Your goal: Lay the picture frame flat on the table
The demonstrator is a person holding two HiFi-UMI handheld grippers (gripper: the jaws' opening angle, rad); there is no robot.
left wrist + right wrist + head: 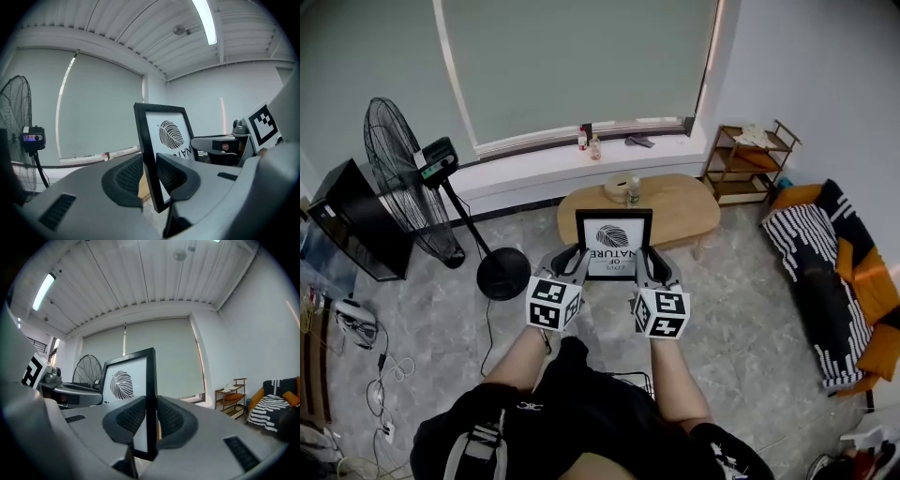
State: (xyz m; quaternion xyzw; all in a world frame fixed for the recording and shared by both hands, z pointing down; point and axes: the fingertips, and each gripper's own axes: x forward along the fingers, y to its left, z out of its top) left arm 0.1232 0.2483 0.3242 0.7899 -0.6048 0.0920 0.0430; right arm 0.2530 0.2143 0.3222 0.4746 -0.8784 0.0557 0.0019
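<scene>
A black picture frame point(614, 244) with a white leaf print is held in the air in front of the oval wooden table point(684, 208), its face turned up toward the head camera. My left gripper point(579, 266) is shut on its left edge and my right gripper point(649, 268) on its right edge. In the left gripper view the frame point(169, 136) stands upright with its side bar clamped by the left gripper point(149, 174). In the right gripper view the frame point(123, 380) has its side bar pressed from both sides by the right gripper point(151, 420).
On the table stand a small bottle point(634, 191) and a round tan object point(617, 187). A standing fan point(403, 178) and black cabinet point(356, 220) are at the left. At the right are a wooden shelf point(750, 164) and a striped sofa point(825, 272). Cables lie on the floor at left.
</scene>
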